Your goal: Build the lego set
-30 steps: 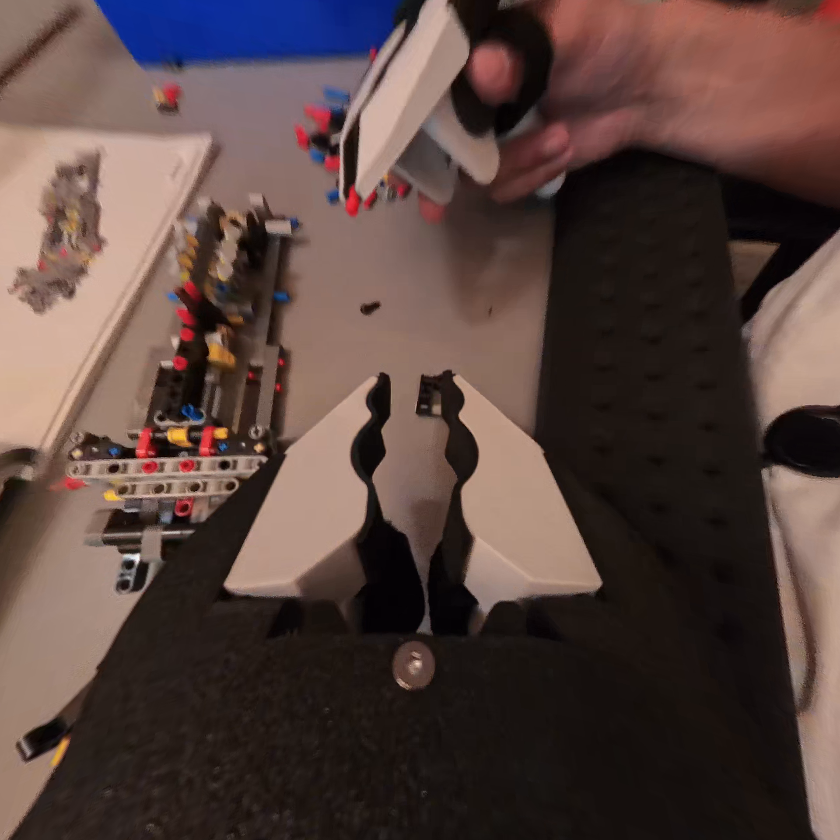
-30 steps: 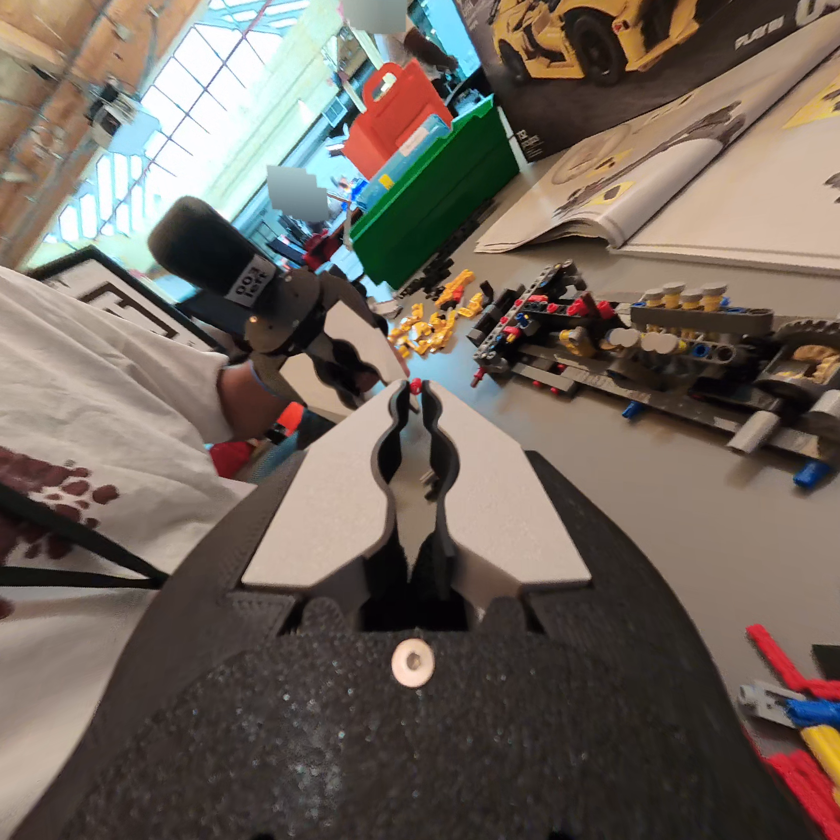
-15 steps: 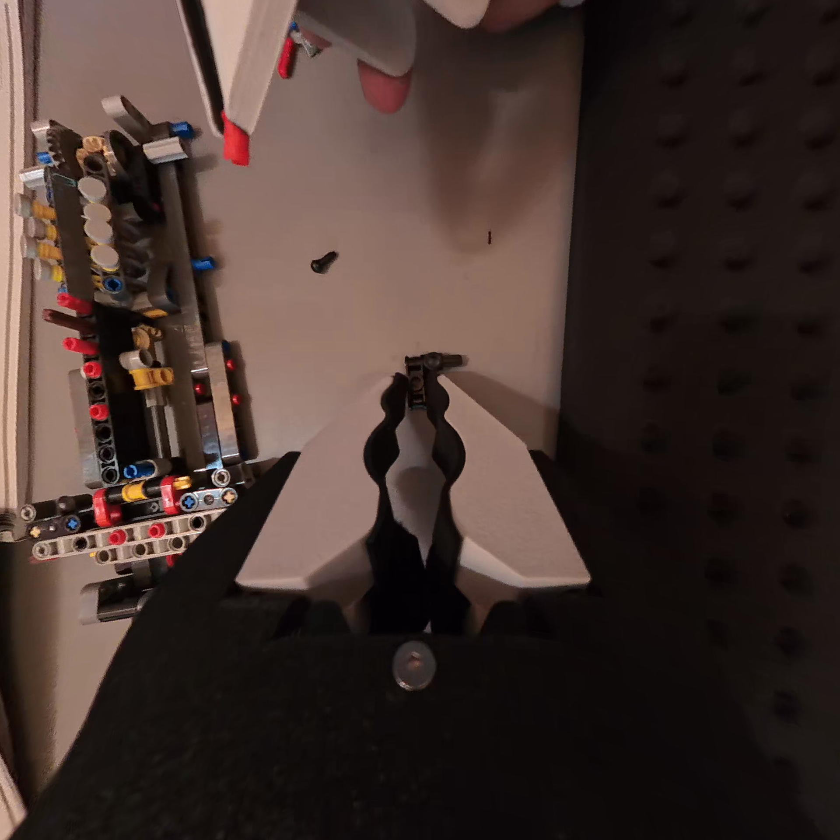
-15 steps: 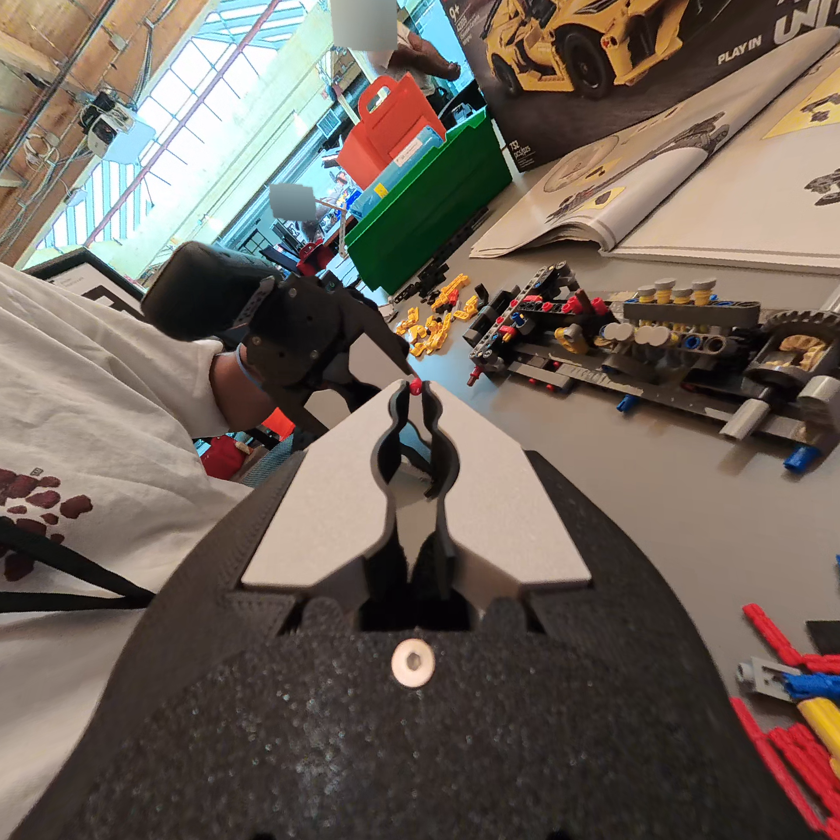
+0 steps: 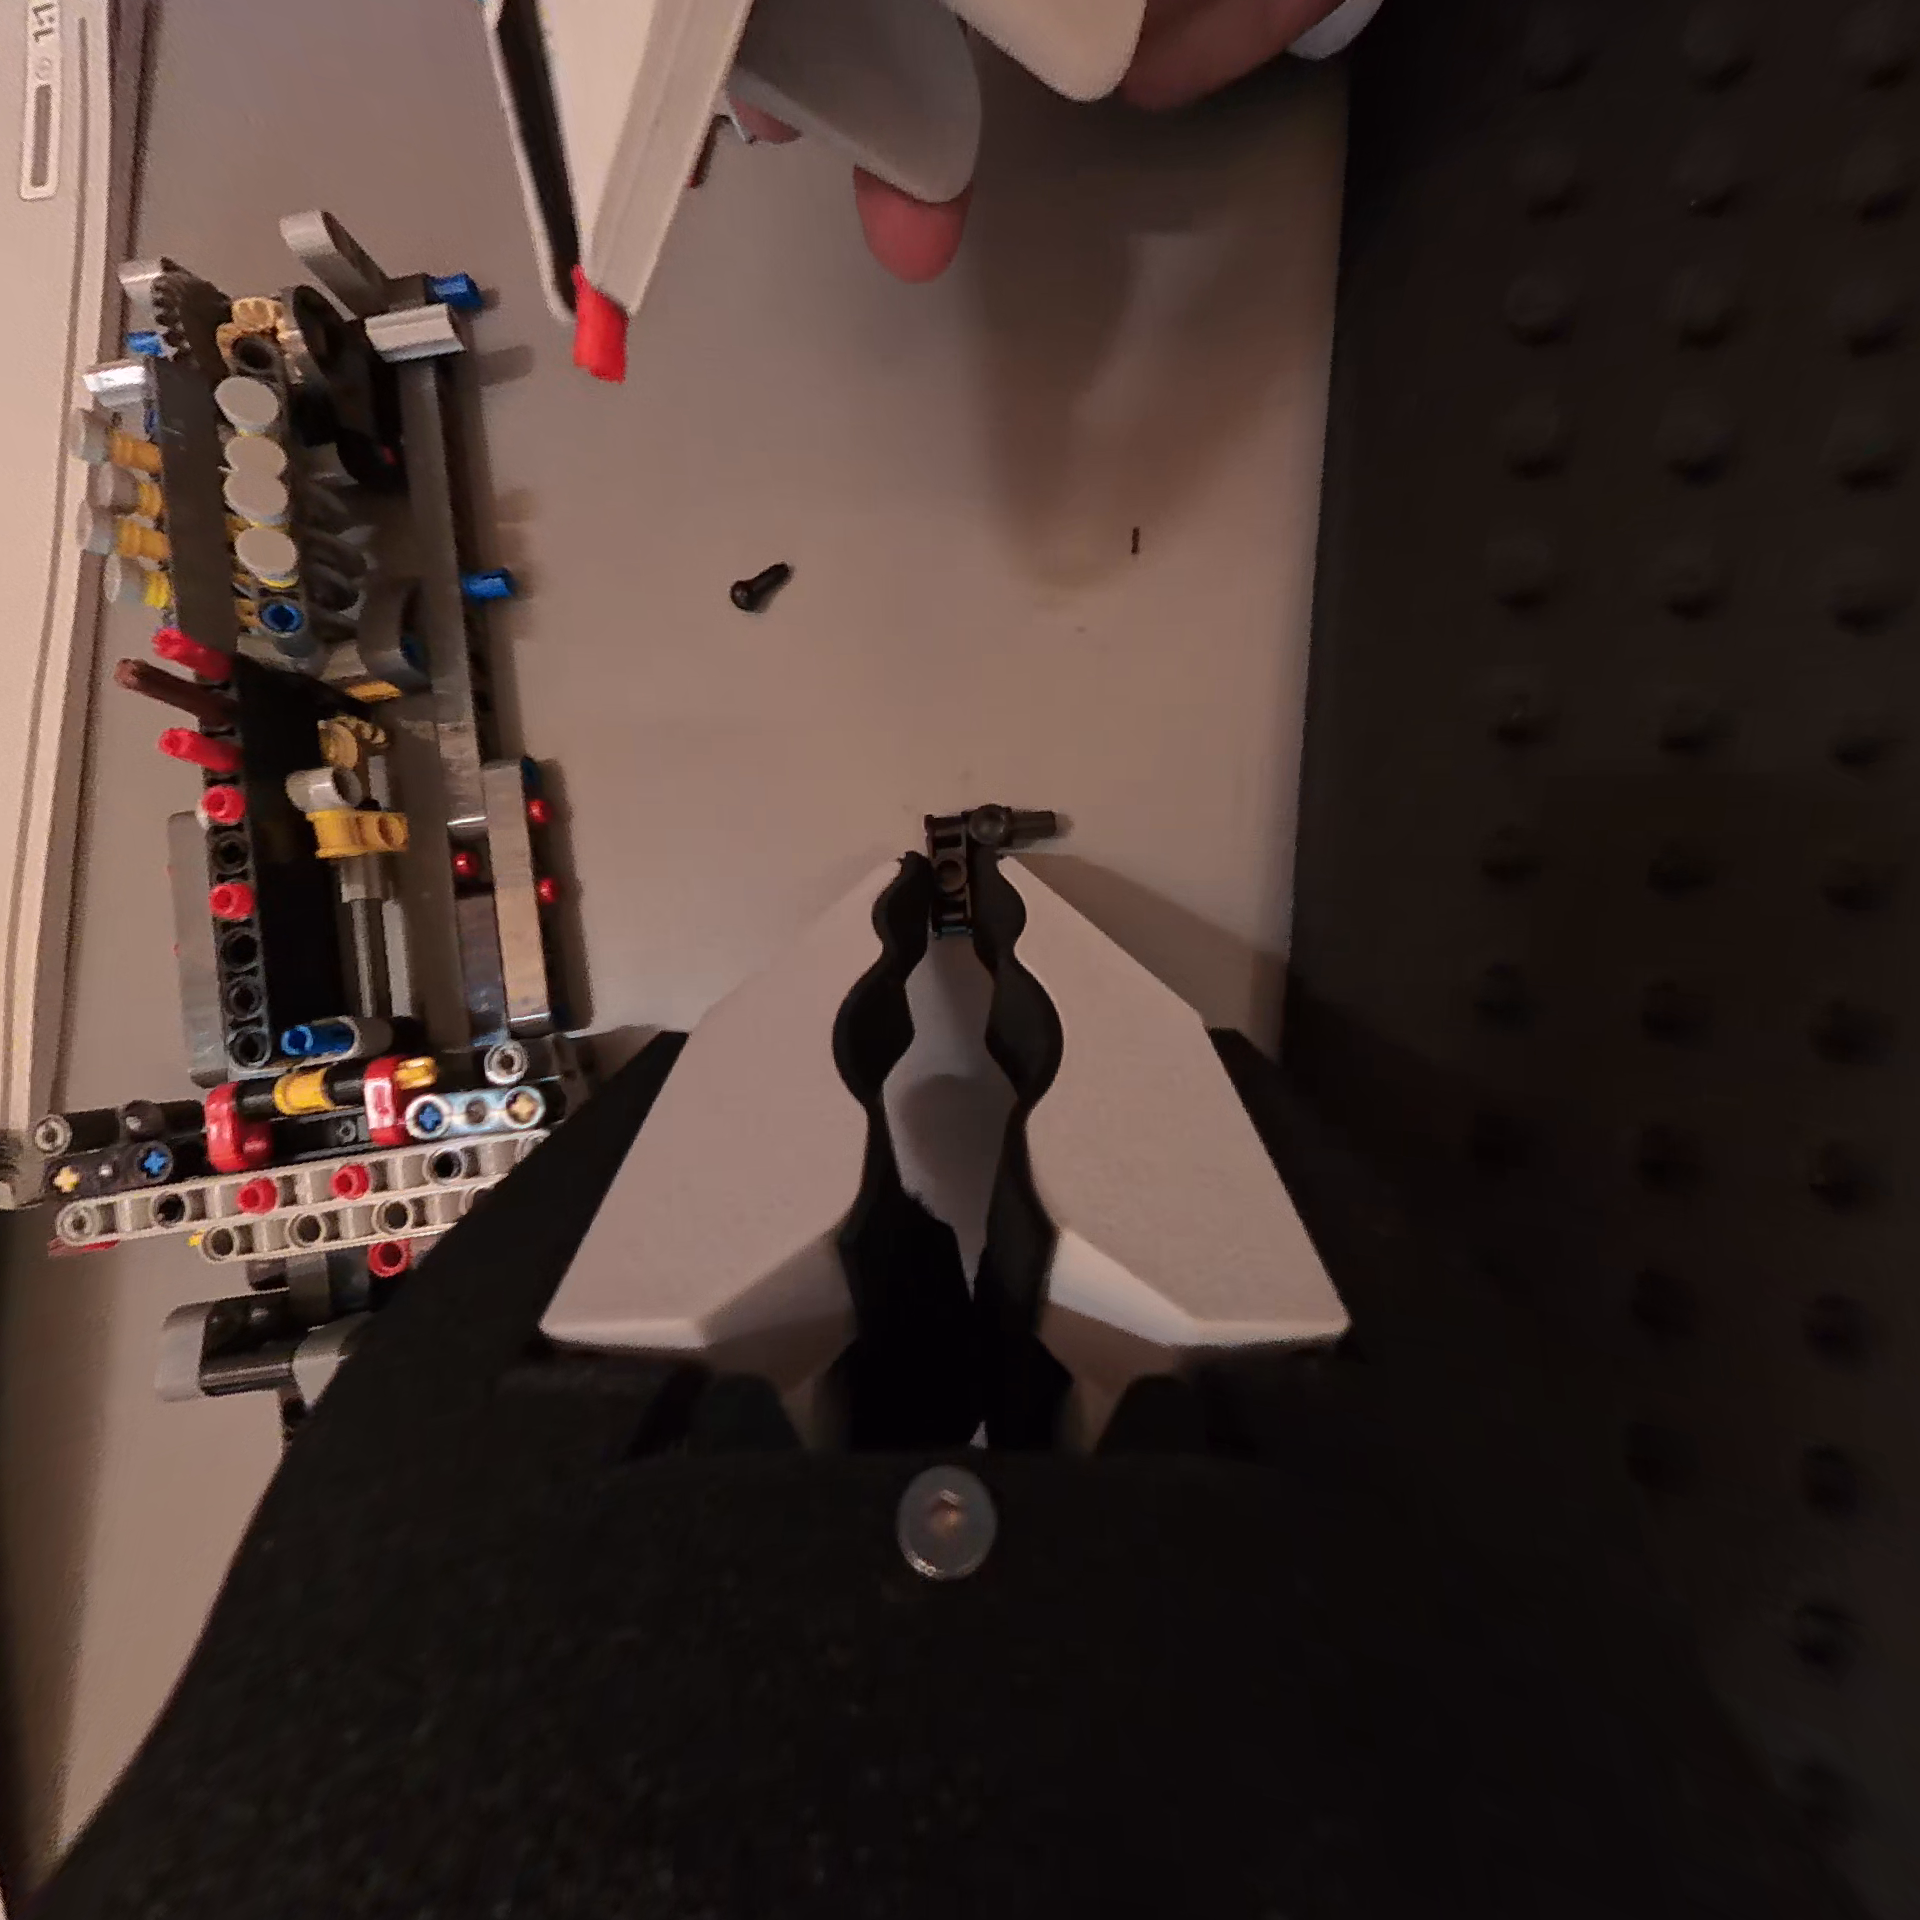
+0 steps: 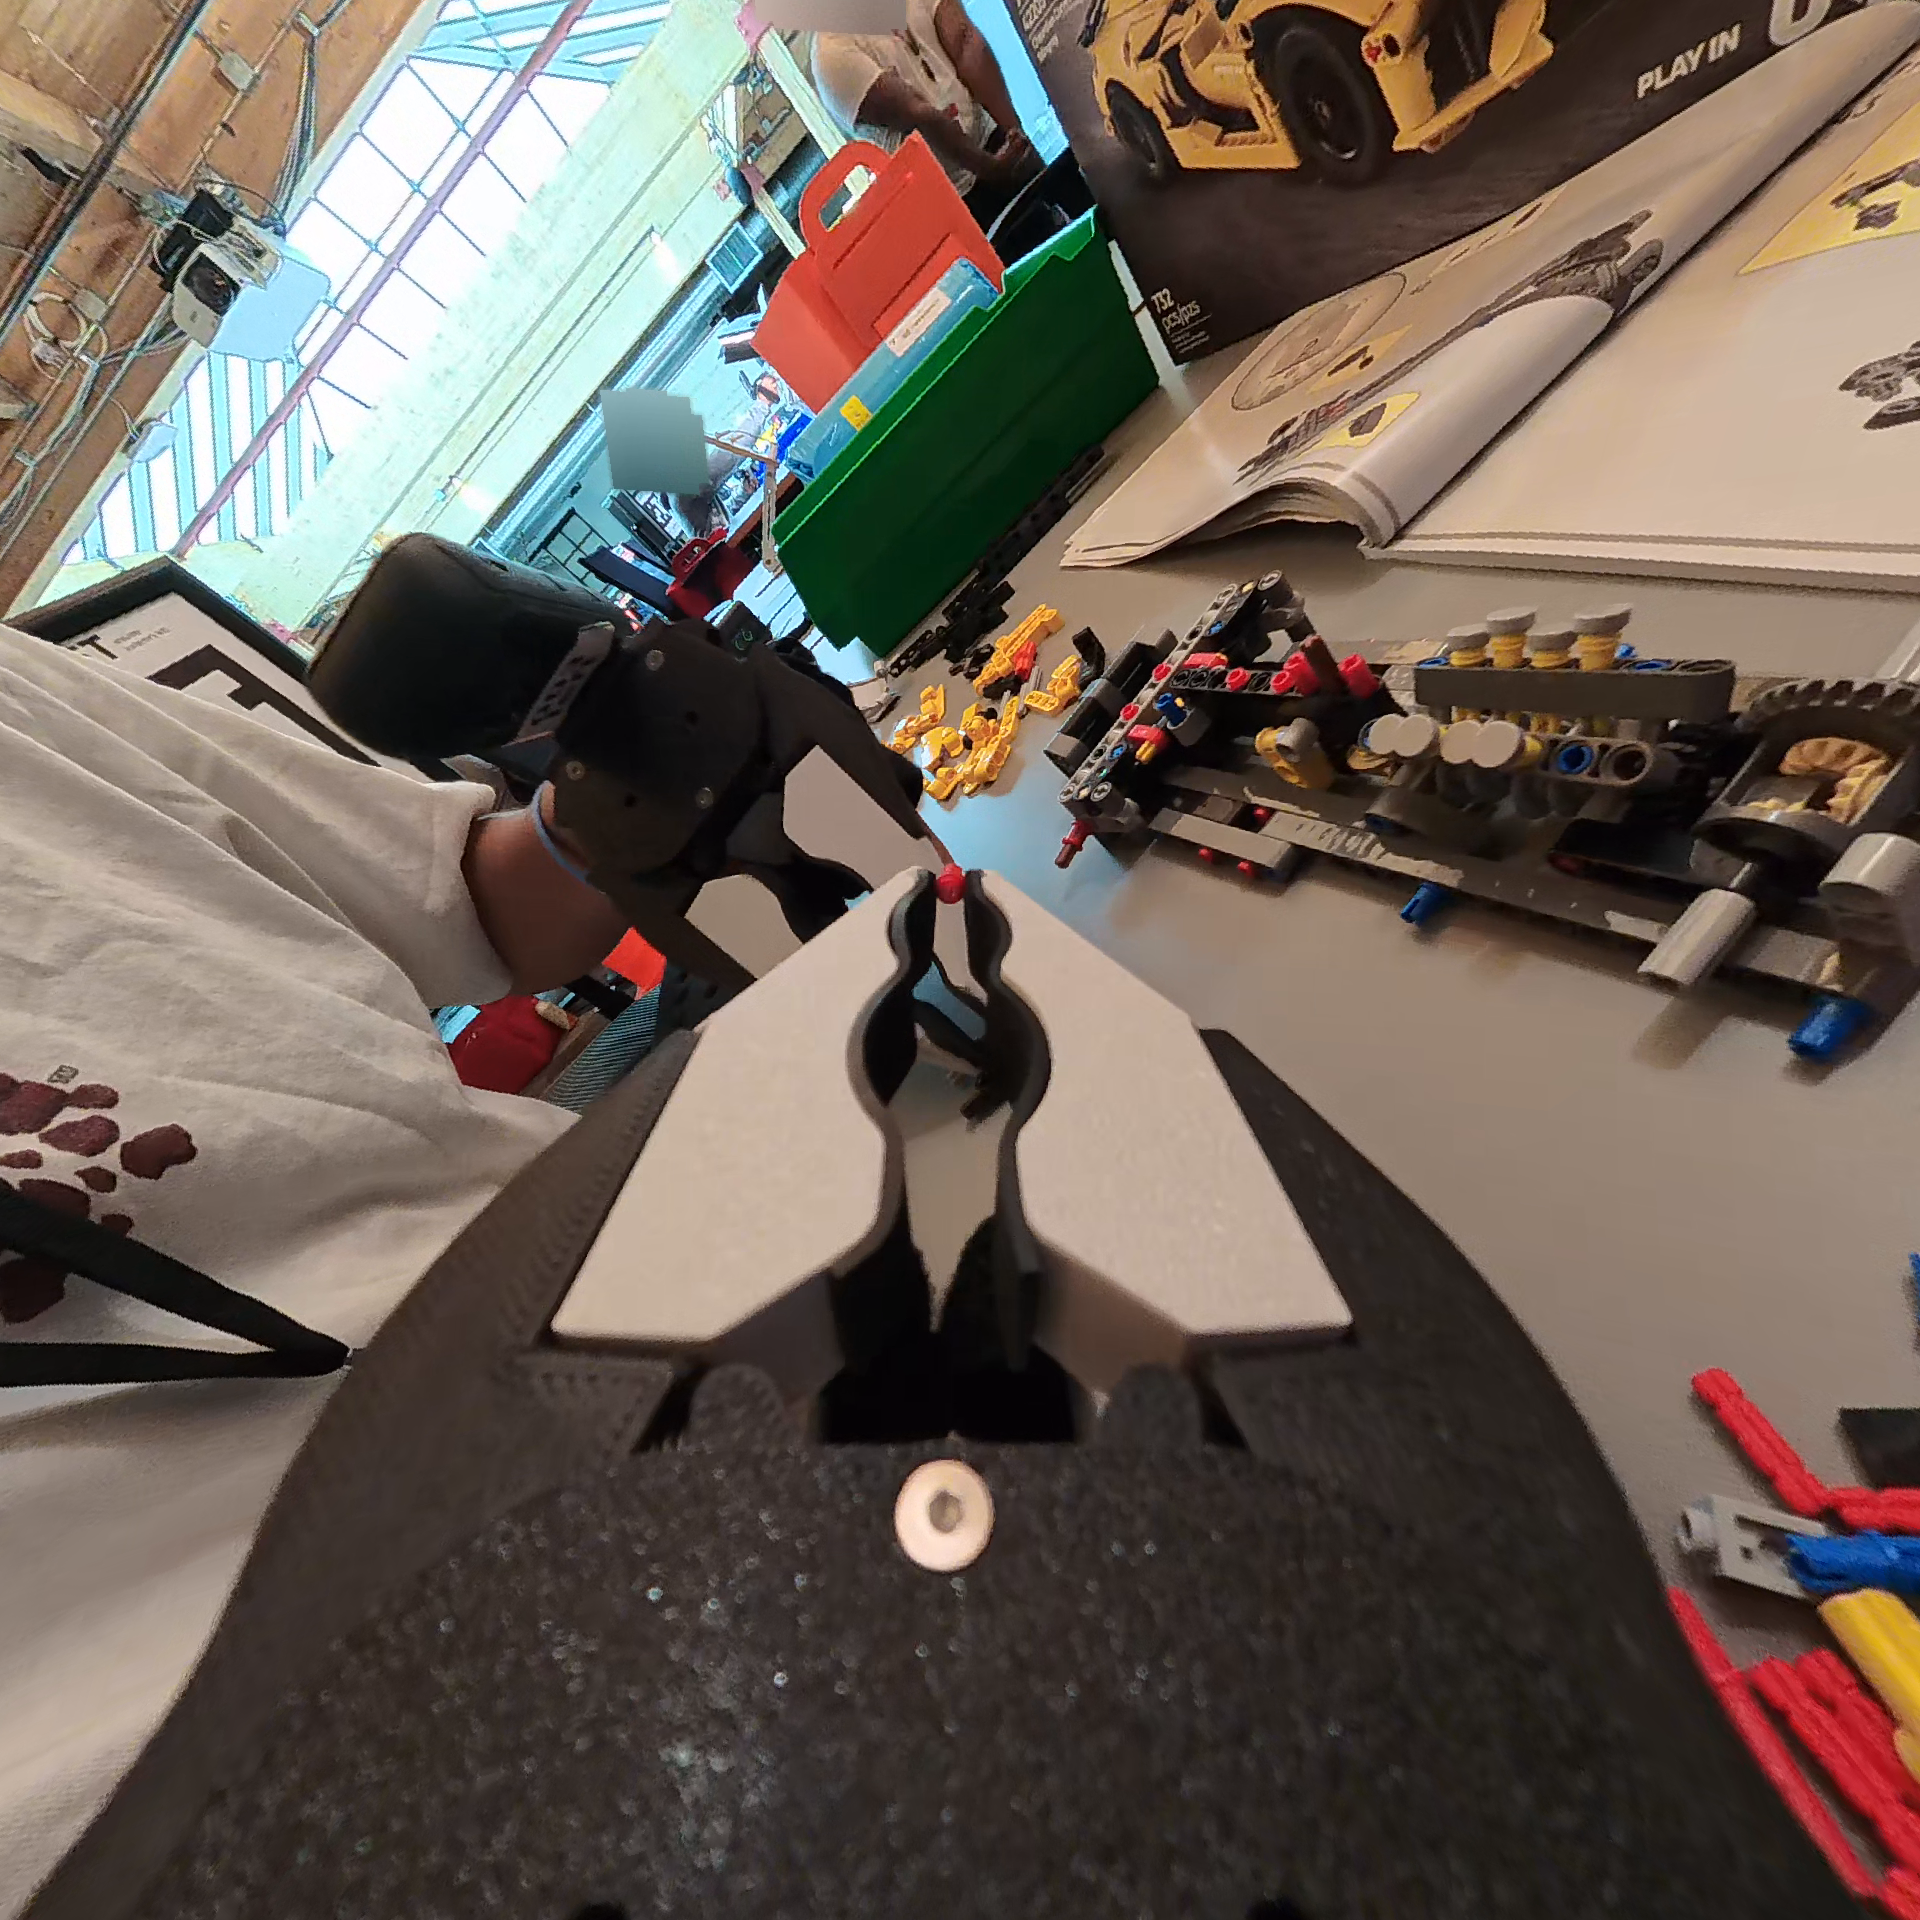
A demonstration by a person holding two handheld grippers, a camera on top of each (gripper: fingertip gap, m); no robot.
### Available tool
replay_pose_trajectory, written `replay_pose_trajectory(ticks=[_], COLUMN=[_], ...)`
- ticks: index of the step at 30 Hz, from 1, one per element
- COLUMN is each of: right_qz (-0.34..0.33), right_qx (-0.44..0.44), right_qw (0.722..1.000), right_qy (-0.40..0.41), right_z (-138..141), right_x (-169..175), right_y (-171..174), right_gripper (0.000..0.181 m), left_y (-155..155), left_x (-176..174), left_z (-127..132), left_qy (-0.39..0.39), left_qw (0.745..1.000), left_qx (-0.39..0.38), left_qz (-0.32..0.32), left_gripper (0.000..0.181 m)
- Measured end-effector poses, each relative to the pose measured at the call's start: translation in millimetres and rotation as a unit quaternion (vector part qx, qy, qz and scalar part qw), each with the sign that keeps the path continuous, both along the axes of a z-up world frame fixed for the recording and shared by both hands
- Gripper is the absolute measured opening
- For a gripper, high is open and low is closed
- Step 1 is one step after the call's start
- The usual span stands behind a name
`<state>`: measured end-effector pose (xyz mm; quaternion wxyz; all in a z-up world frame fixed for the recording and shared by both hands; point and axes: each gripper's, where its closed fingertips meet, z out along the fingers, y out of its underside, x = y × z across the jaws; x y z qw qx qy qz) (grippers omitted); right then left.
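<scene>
My left gripper [image 5: 948, 871] is shut on a small black connector piece [image 5: 954, 857] with a pin sticking out to the right, held low over the grey table [image 5: 831, 644]. My right gripper [image 6: 948, 883] is shut on a small red pin [image 6: 948, 885]. In the left wrist view the right gripper [image 5: 597, 312] shows at the top with the red pin [image 5: 600, 330] at its tip. The part-built car chassis [image 5: 312, 790] lies to the left of my left gripper. It also shows in the right wrist view [image 6: 1455, 790]. The left gripper [image 6: 665, 758] shows behind my right fingertips.
A loose black pin [image 5: 758, 585] lies on the table between the grippers. A black studded mat [image 5: 1621, 727] runs along the right. An open instruction booklet [image 6: 1558, 416], the set box [image 6: 1351, 114], a green bin [image 6: 977, 436], yellow pieces [image 6: 977, 717] and red, blue and yellow pins [image 6: 1829, 1621] surround the chassis.
My left gripper has shut on the black connector piece and tilted down over the table. My right gripper has kept the red pin and moved closer to the left gripper.
</scene>
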<state>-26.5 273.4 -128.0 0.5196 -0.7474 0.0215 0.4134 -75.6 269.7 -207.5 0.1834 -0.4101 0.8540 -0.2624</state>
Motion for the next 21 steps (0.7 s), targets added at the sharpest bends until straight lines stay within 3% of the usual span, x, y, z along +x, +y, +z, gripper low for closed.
replay_pose_trajectory(ticks=[1, 8, 16, 21], right_qz=[-0.001, -0.012, -0.008, -0.011], right_qx=[0.000, 0.002, -0.002, -0.002], right_qw=[1.000, 1.000, 1.000, 1.000], right_qy=[0.000, 0.000, -0.005, -0.009], right_z=[-0.1, 0.7, -1.4, -1.8], right_x=[0.4, 5.0, 3.0, 3.5], right_y=[0.1, 0.6, 1.0, 1.1], right_gripper=[0.003, 0.004, 0.004, 0.004], left_y=[3.3, 27.5, 58.4, 59.2], left_x=[1.8, 17.6, 25.5, 28.9], left_z=[0.2, 28.3, 53.3, 57.3], left_qy=[-0.006, -0.075, -0.167, -0.182], left_qw=[1.000, 0.991, 0.974, 0.970], left_qx=[0.004, -0.052, 0.039, 0.043], left_qz=[0.006, 0.094, 0.145, 0.154], left_gripper=[0.006, 0.006, 0.005, 0.006])
